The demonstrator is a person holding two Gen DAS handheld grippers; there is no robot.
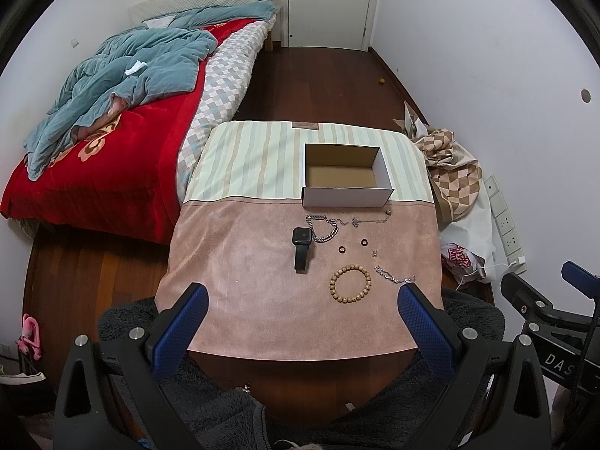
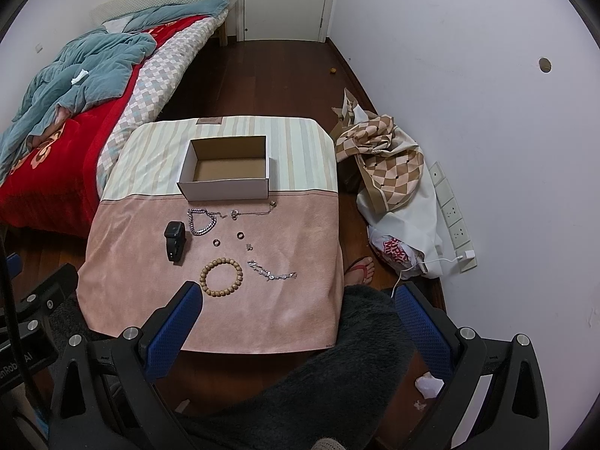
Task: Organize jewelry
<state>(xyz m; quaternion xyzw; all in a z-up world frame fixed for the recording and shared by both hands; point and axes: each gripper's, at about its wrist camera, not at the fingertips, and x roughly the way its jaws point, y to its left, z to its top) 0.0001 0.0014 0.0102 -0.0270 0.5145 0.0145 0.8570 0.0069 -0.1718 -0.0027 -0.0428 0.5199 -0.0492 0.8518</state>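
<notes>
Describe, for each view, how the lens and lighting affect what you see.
Left wrist view: fisheye bends the walls and floor, black vignette fills the corners; the box sits sharp under soft, even light. Right wrist view: same curvature and vignette; the bead bracelet reads clearly, without glare.

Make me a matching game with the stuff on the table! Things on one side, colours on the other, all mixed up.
Things:
1. watch
2. bead bracelet
3. box
4. thick chain

Colours:
A. white outside, brown inside
B. silver
C. black
D. tan wood

Pairs: 1-C, 2-D, 3-A, 4-B
</notes>
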